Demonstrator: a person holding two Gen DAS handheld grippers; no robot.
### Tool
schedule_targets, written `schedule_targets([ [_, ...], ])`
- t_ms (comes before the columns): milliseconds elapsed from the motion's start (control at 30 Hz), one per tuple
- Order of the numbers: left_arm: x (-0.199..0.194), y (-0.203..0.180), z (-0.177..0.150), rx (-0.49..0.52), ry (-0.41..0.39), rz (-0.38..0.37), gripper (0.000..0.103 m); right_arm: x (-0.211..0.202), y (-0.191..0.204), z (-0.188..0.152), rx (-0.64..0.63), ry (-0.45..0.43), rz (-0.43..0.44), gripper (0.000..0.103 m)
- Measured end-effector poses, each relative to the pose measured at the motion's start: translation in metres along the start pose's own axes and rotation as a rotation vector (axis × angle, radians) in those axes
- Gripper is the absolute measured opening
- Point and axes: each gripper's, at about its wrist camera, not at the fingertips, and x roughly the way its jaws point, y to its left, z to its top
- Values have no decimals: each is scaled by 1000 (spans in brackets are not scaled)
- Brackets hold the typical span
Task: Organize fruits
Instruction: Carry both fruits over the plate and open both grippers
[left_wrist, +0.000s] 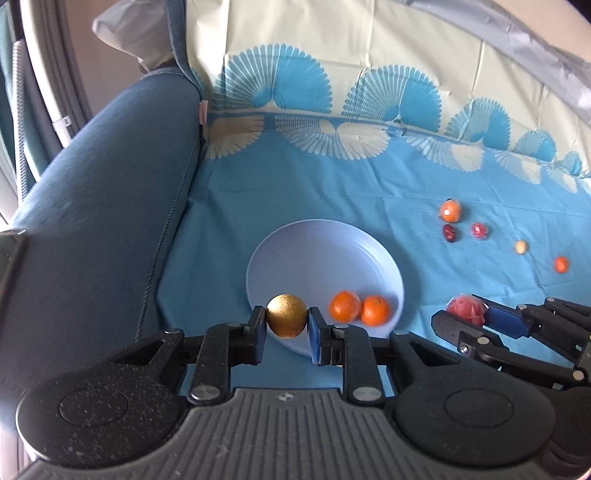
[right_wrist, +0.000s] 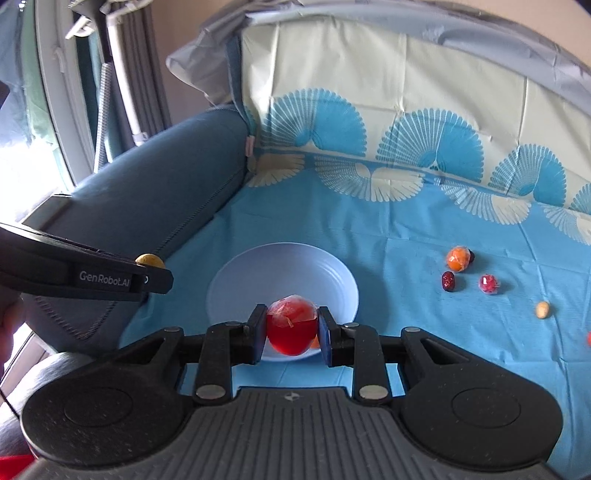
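A: What does the left gripper (left_wrist: 287, 322) have?
B: Its blue-padded jaws pinch a round, golden-brown speckled fruit (left_wrist: 286, 315) by its sides, over the near rim of the pale lavender round plate (left_wrist: 295, 251). The fruit is near-spherical, so no long axis shows.

A: And the right gripper (right_wrist: 291, 328)?
B: Clamped on a glossy red round fruit in clear crinkled wrap (right_wrist: 291, 325), held above the near edge of that plate. The wrap bunches at the top.

A: What lies in the plate?
B: Two orange mandarins (left_wrist: 359, 309), touching side by side at the near right, skins dimpled.

A: Beyond it?
B: On the smooth blue cloth with cream fan print (left_wrist: 332, 192), well right of the plate: a wrapped orange fruit (left_wrist: 450, 210), a dark red wrinkled oval date (left_wrist: 449, 233) just beside it, long axis roughly upright in view, a small wrapped red fruit (left_wrist: 479, 230), a pale beige nut-like piece (left_wrist: 521, 246) and a small orange fruit (left_wrist: 561, 264). A blue-grey fabric sofa arm (left_wrist: 110, 206) borders the left.
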Motion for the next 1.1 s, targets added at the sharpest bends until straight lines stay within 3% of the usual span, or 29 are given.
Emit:
schedule_targets([
  [333,93,-8,23,27,47,-28,26,104,-31,5,36,74,-38,30],
  [567,139,-10,25,41,87,-4,27,150,-43,3,17,122,-38,31],
  [600,140,-10,26,50,74,2,43,153,-43,3,7,123,-38,32],
  [633,139,-11,28,57,55,11,73,156,-42,4,-2,127,-35,40],
  [667,133,-10,28,55,21,22,88,157,-43,6,-3,128,-33,54],
  [700,125,-9,28,44,-23,36,102,156,-43,8,2,123,-35,60],
  [767,107,-5,27,19,-91,44,103,149,-43,11,1,113,-35,76],
  [867,90,2,20,8,-42,35,103,127,-40,11,-18,121,-49,89],
  [1100,22,17,-31,-17,5,84,103,37,-17,-15,2,150,-19,98],
])
